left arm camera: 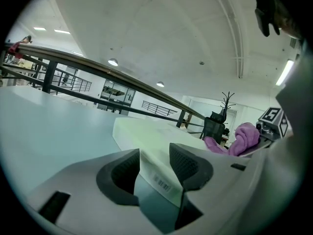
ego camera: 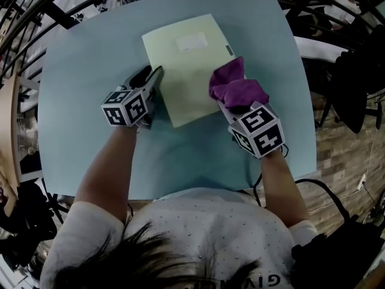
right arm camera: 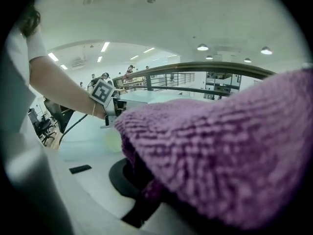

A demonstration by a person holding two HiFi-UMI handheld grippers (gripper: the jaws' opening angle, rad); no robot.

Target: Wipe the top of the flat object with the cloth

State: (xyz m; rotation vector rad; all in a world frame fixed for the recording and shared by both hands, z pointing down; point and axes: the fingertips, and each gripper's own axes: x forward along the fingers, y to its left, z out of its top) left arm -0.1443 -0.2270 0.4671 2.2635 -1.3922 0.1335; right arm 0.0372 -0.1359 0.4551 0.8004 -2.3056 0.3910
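Observation:
A pale yellow-green flat book (ego camera: 180,71) lies on the light blue table (ego camera: 84,113). My left gripper (ego camera: 155,77) rests at the book's left edge. In the left gripper view its jaws (left arm camera: 154,160) stand apart, and the book's near edge (left arm camera: 156,177) with a barcode label lies between them. My right gripper (ego camera: 230,106) is shut on a bunched purple cloth (ego camera: 237,89), which sits on the book's right edge. The cloth (right arm camera: 220,146) fills most of the right gripper view and hides the jaws there. From the left gripper view the cloth (left arm camera: 244,138) shows at the far right.
The table's front edge (ego camera: 180,192) runs close to the person's body. Dark chairs (ego camera: 355,95) and railings ring the table. A black cable (ego camera: 325,188) loops at the front right.

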